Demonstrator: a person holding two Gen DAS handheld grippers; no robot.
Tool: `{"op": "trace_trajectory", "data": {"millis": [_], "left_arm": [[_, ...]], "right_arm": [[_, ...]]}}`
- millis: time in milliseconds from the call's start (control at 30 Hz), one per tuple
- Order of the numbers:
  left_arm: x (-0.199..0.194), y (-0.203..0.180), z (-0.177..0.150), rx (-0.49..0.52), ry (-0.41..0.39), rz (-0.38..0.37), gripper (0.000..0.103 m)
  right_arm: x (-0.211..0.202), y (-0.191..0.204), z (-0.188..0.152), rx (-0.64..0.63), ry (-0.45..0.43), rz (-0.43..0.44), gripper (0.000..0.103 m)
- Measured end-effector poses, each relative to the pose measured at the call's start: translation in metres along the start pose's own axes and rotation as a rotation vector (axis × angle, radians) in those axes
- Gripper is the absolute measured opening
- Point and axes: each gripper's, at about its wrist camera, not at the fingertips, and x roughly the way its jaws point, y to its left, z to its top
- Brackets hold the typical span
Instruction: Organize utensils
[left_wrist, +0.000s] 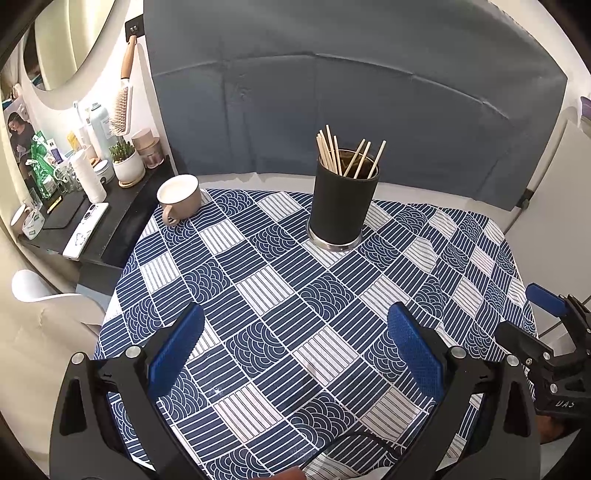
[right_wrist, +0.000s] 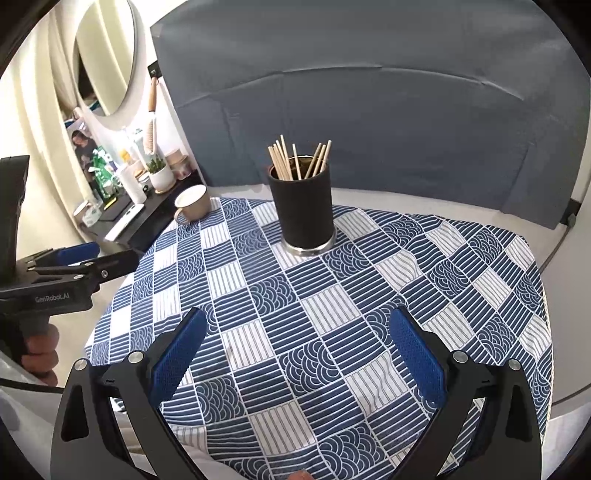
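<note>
A black cylindrical holder (left_wrist: 341, 206) (right_wrist: 303, 210) stands upright at the far middle of the table and holds several wooden chopsticks (left_wrist: 343, 153) (right_wrist: 295, 158). My left gripper (left_wrist: 295, 343) is open and empty, above the near part of the blue patterned tablecloth (left_wrist: 280, 295). My right gripper (right_wrist: 299, 339) is also open and empty above the near part of the cloth (right_wrist: 332, 295). The right gripper shows at the right edge of the left wrist view (left_wrist: 546, 332). The left gripper shows at the left edge of the right wrist view (right_wrist: 74, 266).
A beige mug (left_wrist: 179, 197) (right_wrist: 192, 203) sits at the table's far left corner. A black side shelf (left_wrist: 122, 206) on the left carries a potted plant (left_wrist: 127, 162), bottles and a phone. A grey padded headboard (left_wrist: 351, 92) stands behind the table.
</note>
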Motion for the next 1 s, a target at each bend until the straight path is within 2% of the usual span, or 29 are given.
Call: {"op": "trace_trajectory", "data": {"millis": [1000], "left_arm": [[0.0032, -0.0049, -0.0011, 0.015, 0.023, -0.038, 0.097]], "right_arm": [[-0.0022, -0.0038, -0.0051, 0.038, 0.008, -0.006, 0.095]]}}
